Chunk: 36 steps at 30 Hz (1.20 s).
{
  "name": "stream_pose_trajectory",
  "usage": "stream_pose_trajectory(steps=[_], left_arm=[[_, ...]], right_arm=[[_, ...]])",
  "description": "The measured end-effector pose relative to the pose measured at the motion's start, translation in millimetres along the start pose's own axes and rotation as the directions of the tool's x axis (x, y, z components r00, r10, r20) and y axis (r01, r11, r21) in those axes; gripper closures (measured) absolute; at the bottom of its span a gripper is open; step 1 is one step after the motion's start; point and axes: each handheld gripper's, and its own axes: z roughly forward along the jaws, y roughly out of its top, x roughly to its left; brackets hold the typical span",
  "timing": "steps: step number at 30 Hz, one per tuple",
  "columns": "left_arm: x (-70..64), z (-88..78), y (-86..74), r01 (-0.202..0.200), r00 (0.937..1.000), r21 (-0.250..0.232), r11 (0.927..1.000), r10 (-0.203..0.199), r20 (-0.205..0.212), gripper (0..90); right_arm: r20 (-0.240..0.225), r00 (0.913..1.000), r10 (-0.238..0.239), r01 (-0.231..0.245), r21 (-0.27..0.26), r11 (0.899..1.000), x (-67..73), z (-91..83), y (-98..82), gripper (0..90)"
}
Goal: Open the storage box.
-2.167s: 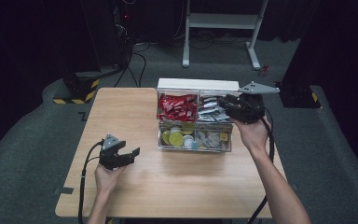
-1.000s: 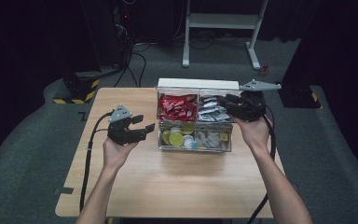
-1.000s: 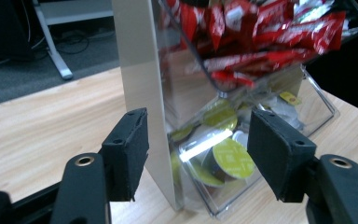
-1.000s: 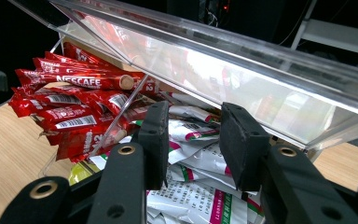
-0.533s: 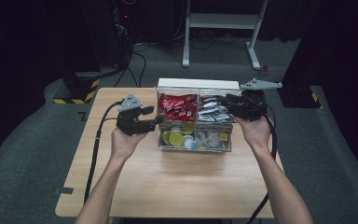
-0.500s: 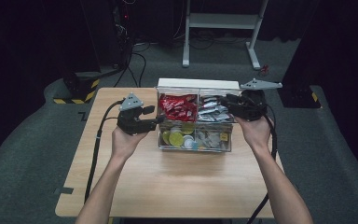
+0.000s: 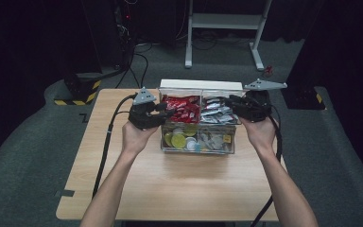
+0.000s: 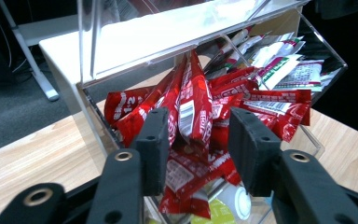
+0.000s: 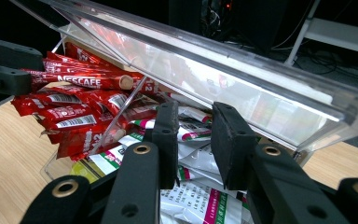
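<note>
Between your left gripper jaws, spread wide: red sachets. Right gripper jaws, apart, over white packets. High view adds coin compartment in clear box.

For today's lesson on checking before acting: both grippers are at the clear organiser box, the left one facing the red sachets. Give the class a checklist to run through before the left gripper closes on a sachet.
1. Left gripper open: ok.
2. Red sachets between its jaws: ok, one upright stick sits in the gap.
3. Only one sachet in the gap: cannot tell, others crowd behind.
4. Box lid raised: ok.
5. Right gripper apart from the left: ok, open over the white sachets.
6. Organiser box flat on the table: ok.
</note>
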Motion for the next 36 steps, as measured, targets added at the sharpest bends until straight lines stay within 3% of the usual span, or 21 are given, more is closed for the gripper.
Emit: stream_pose_trajectory(steps=[6, 14, 27, 36], left_arm=[[-2.8, 6.9, 5.2, -0.019, 0.9998, 0.017, 0.9997, 0.019, -0.005, 67.1], [-6.5, 17.6, 9.2, -0.035, 0.9990, 0.032, 0.9989, 0.036, -0.028, 68.0], [-7.3, 20.7, 10.5, -0.037, 0.9988, 0.049, 0.9981, 0.038, -0.031, 74.5], [-9.0, 18.8, 10.5, -0.061, 0.9974, 0.050, 0.9969, 0.063, -0.035, 81.0]], right_arm=[[-0.001, 1.0000, 0.002, -0.002, 0.003, 1.000, -0.1, -0.1, 0.4, 71.9], [0.001, 1.0000, 0.001, -0.001, 0.005, 1.000, 0.0, -0.1, 0.7, 71.9], [0.004, 1.0000, -0.001, 0.001, 0.000, 1.000, -0.1, 0.3, 1.0, 72.2], [0.002, 1.0000, 0.002, -0.002, 0.000, 1.000, 0.0, 0.3, 1.0, 71.5]])
